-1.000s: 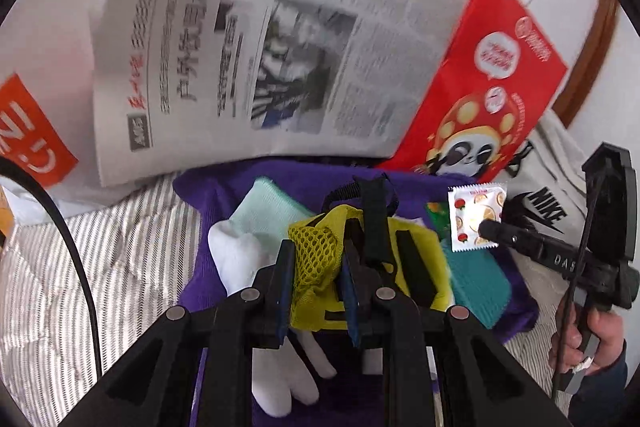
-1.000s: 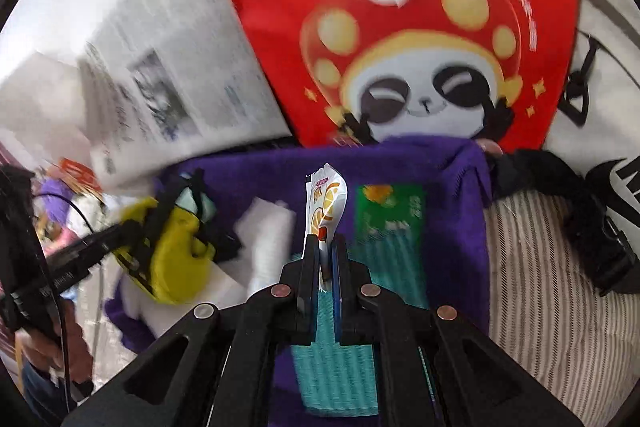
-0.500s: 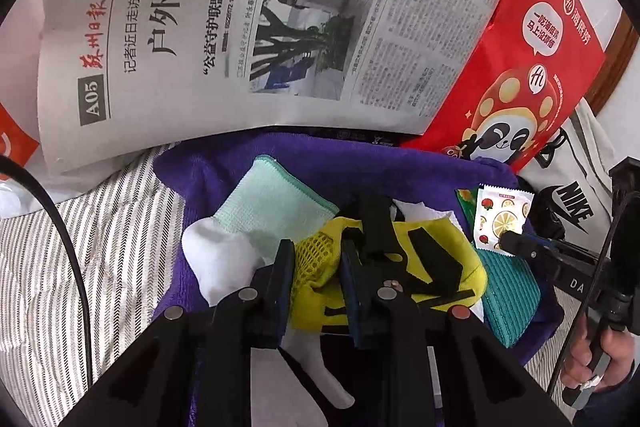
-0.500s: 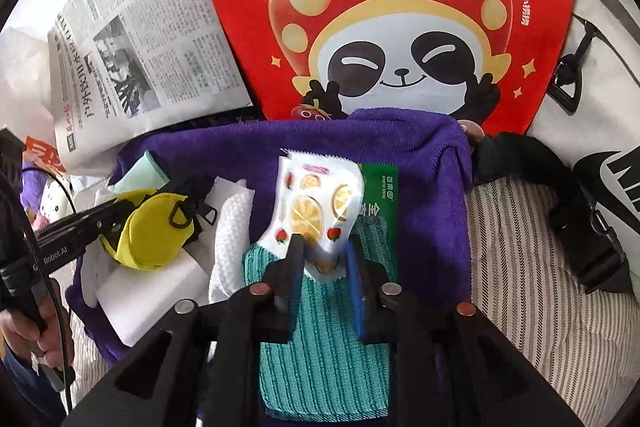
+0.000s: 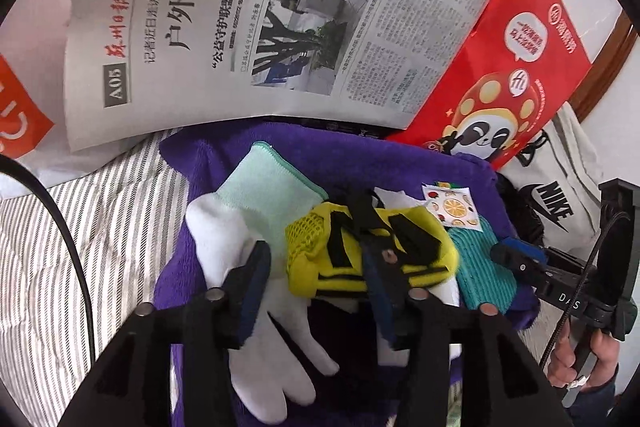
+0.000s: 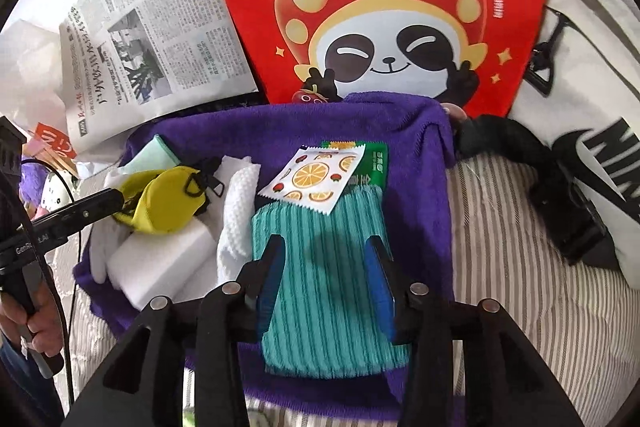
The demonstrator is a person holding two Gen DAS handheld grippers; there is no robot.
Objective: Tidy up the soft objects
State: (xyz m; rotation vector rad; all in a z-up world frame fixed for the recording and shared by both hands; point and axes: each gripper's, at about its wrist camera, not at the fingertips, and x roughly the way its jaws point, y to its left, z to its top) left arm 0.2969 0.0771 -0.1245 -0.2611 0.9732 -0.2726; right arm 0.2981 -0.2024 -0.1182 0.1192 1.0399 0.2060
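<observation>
Both jaws were opening, the left gripper (image 5: 316, 279) freeing the yellow mesh pouch (image 5: 372, 247) and the right gripper (image 6: 326, 275) leaving the fruit-print sachet (image 6: 316, 183) on the teal cloth (image 6: 328, 291); withdrawing straight upward seemed safest.

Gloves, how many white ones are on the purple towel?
1 for sure: a white glove at the towel's left side, fingers toward the camera, partly under the yellow pouch. A second may be hidden beneath the pile.
</observation>
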